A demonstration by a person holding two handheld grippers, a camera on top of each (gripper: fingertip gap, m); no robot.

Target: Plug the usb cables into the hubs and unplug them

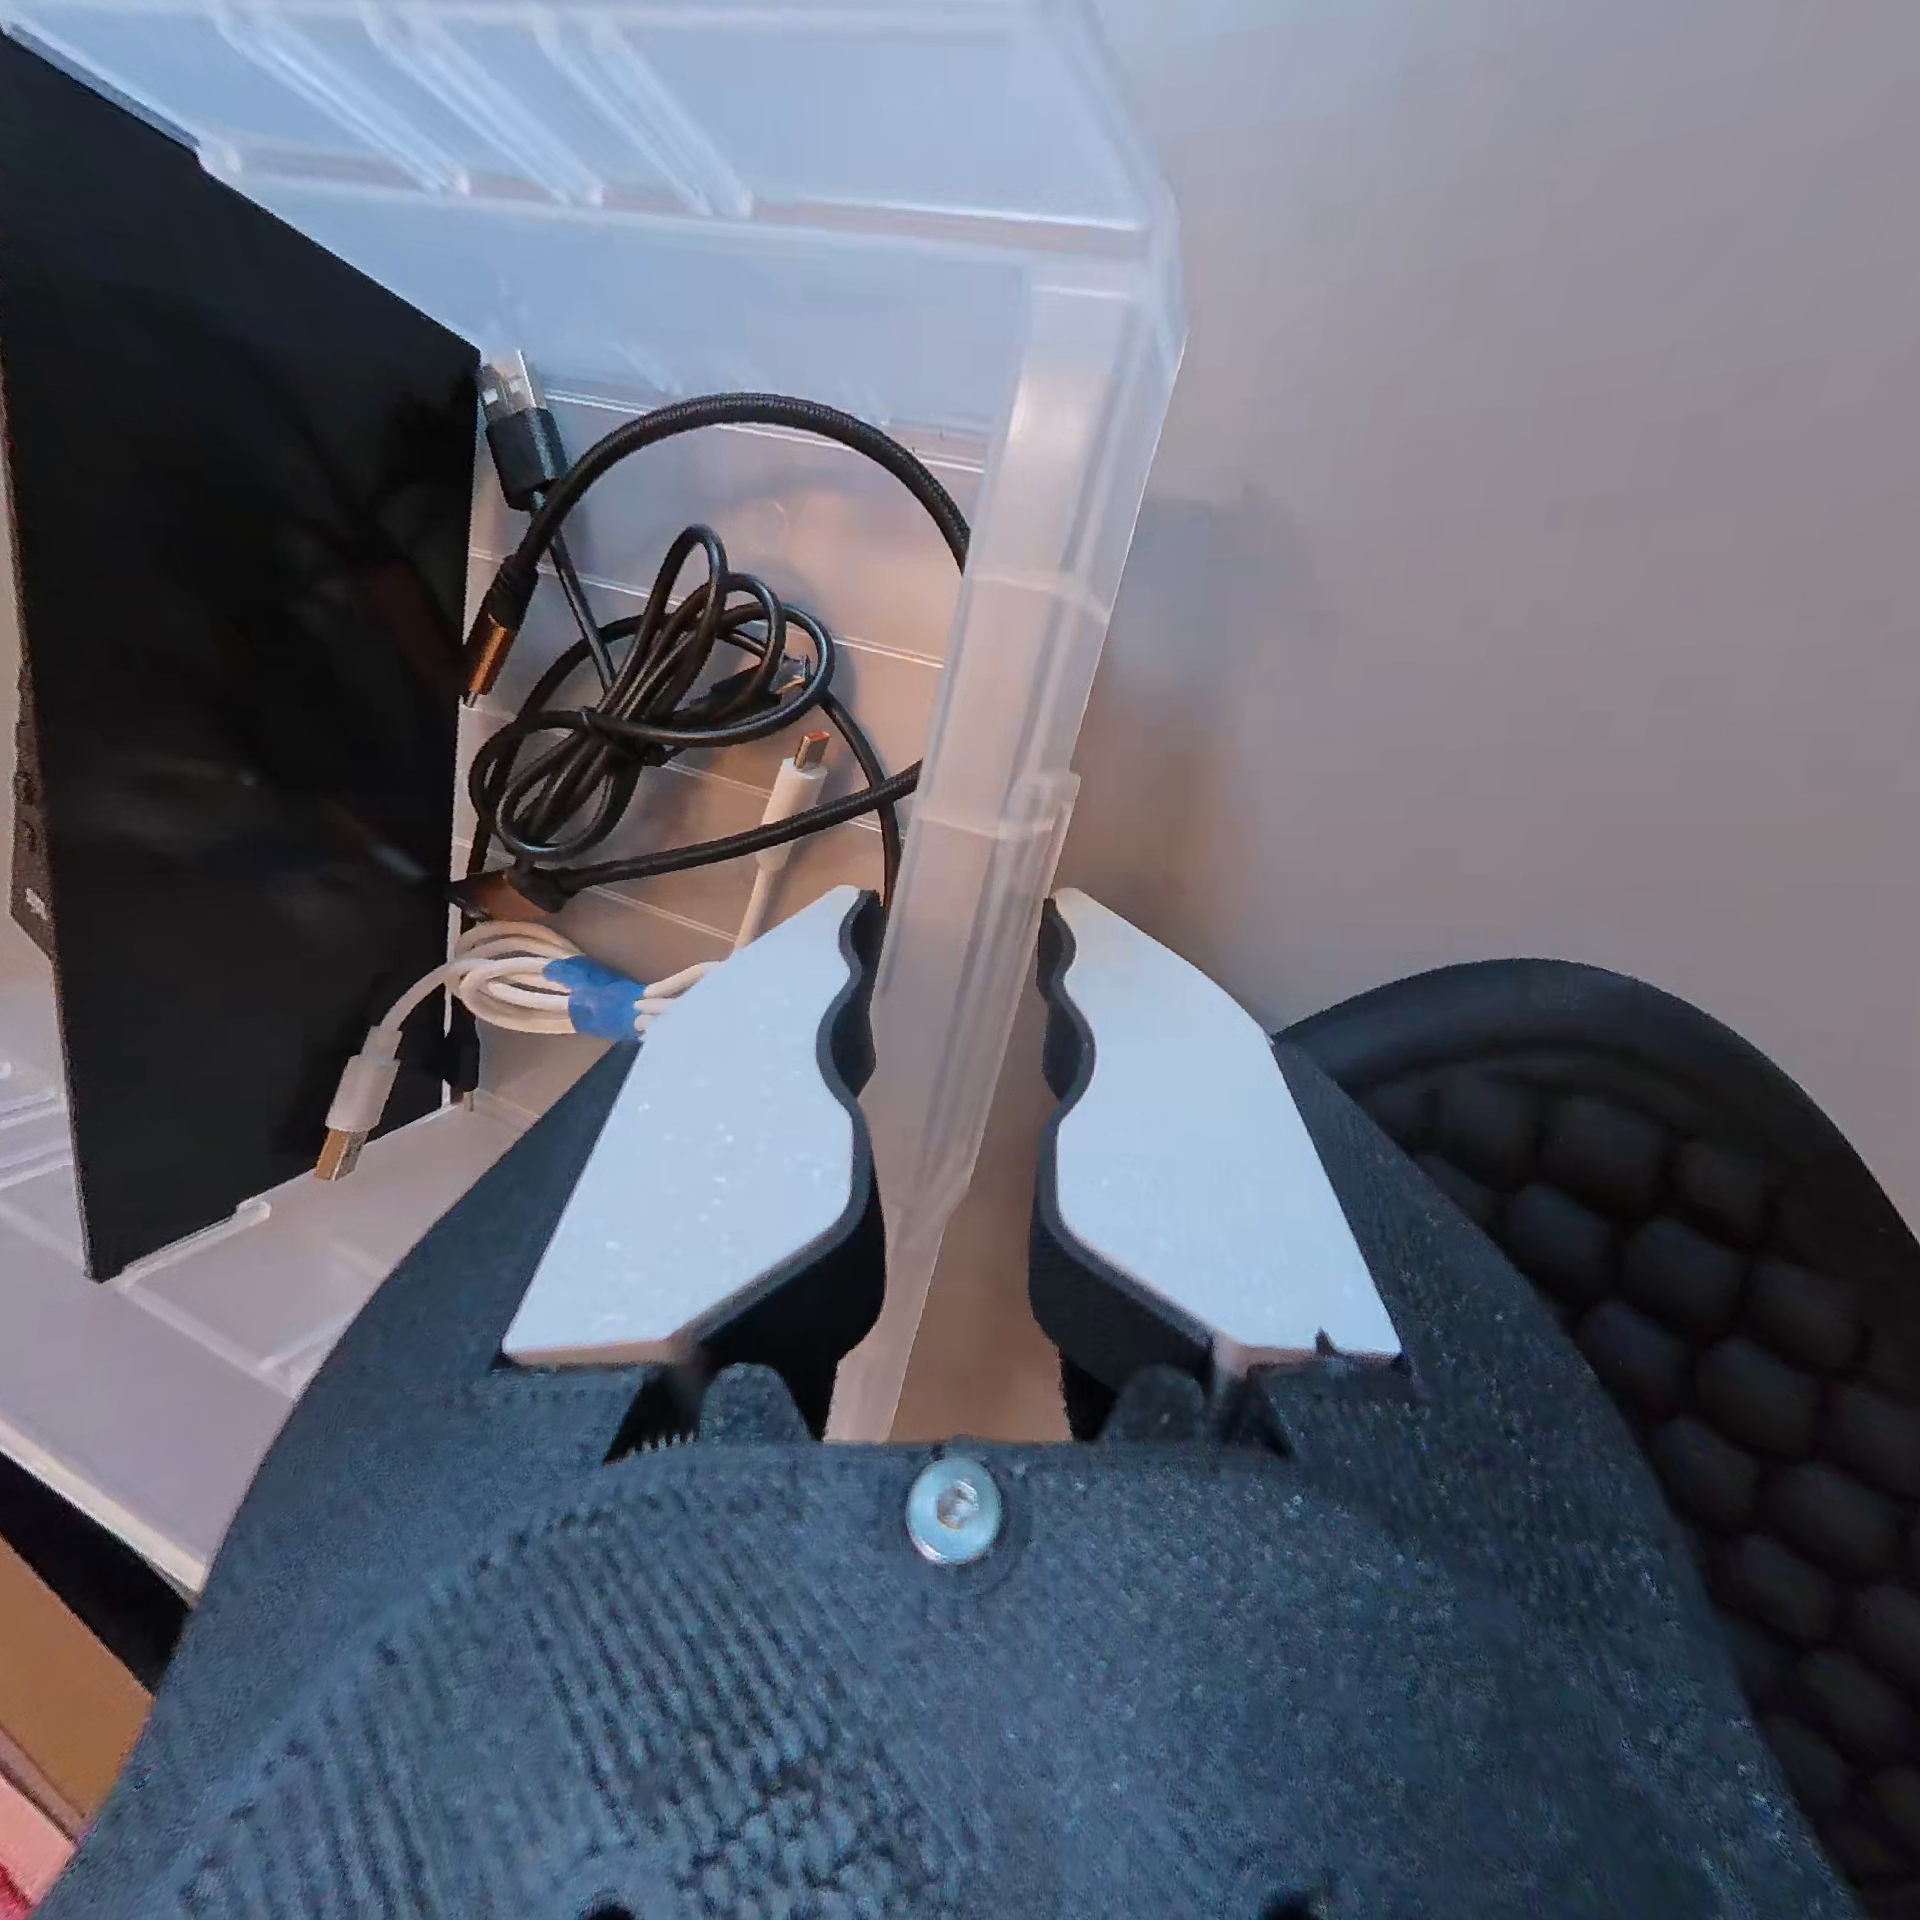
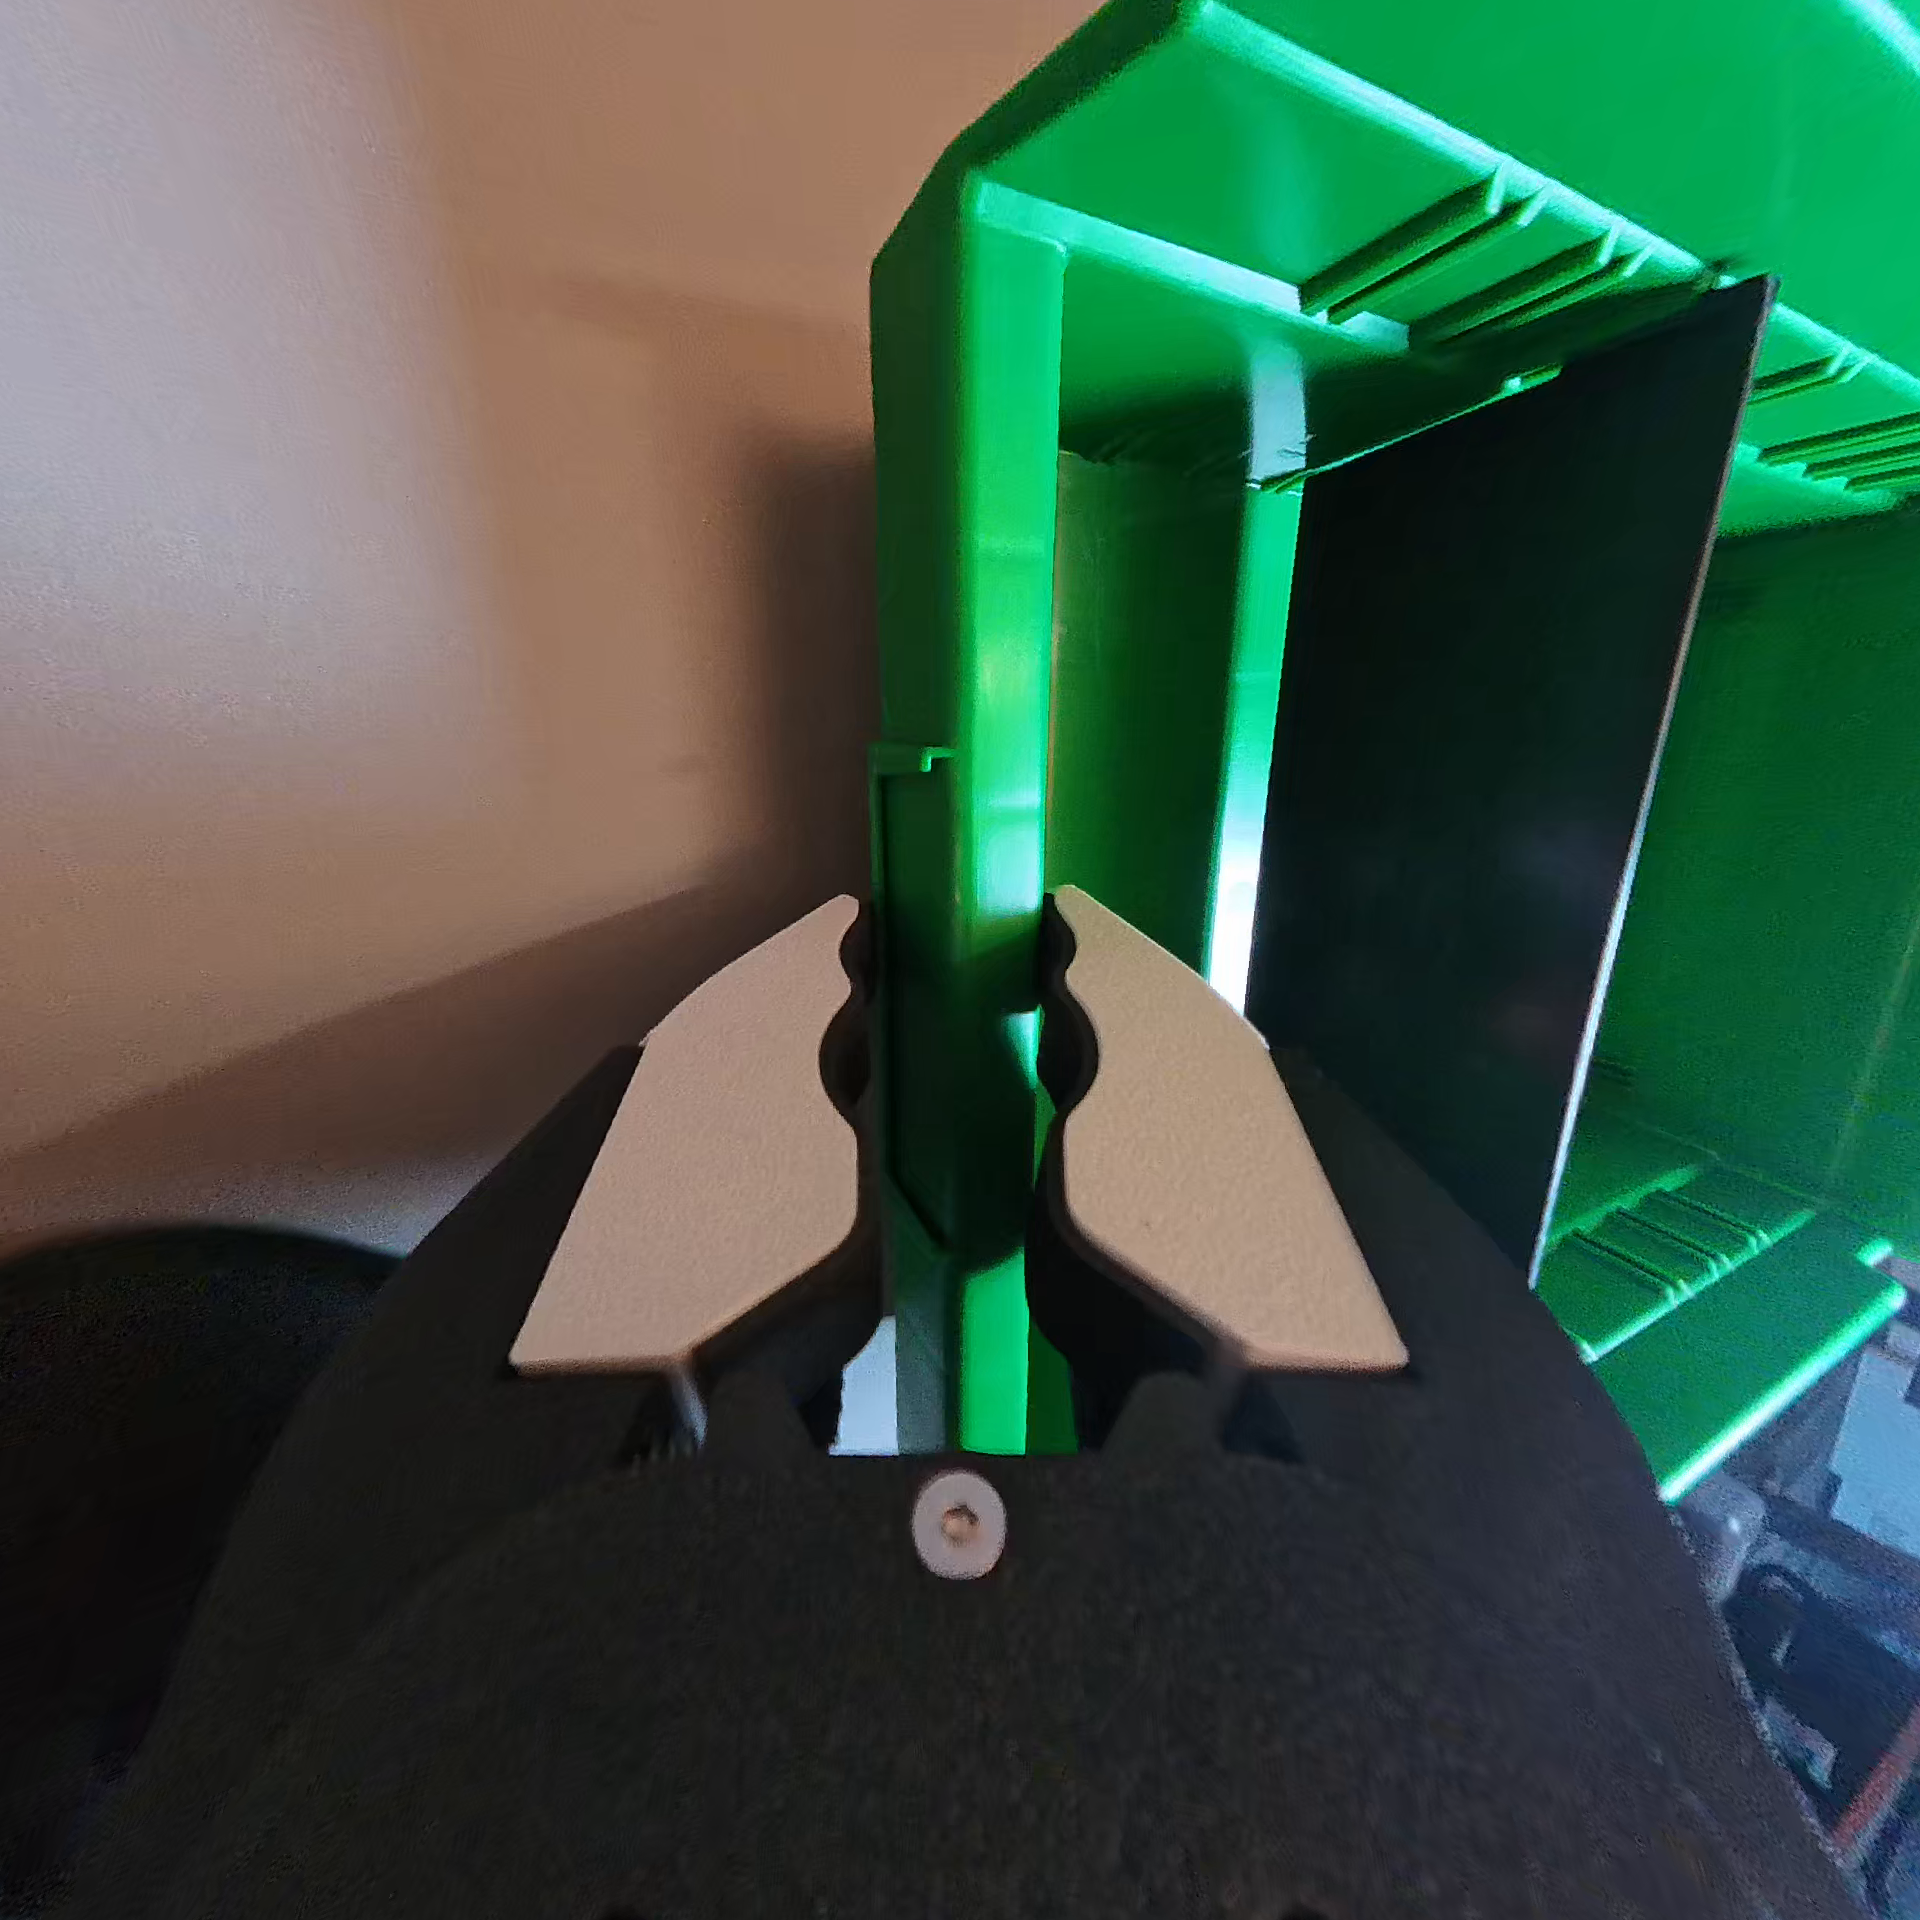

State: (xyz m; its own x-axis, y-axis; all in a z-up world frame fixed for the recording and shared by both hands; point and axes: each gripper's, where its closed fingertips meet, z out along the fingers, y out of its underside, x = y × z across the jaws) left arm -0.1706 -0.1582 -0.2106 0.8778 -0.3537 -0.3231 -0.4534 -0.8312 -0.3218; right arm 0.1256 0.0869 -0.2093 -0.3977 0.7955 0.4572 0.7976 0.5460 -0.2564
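Through the left wrist view, a clear plastic bin (image 1: 1049,520) holds several USB cables: a black braided cable (image 1: 831,426), a tied black bundle (image 1: 644,707), and a white cable with blue ties (image 1: 520,987) ending in a silver plug (image 1: 348,1143). My left gripper (image 1: 956,914) is closed on the bin's side wall. In the right wrist view, my right gripper (image 2: 956,914) is closed on the side wall of a green plastic bin (image 2: 977,520). No hub shows in either view.
A black divider panel (image 1: 229,675) stands in the clear bin left of the cables. Another black panel (image 2: 1455,779) stands in the green bin. A black bumpy cushion (image 1: 1662,1247) lies to the right, and a plain wall (image 1: 1558,520) is behind. Dark clutter (image 2: 1818,1558) sits at lower right.
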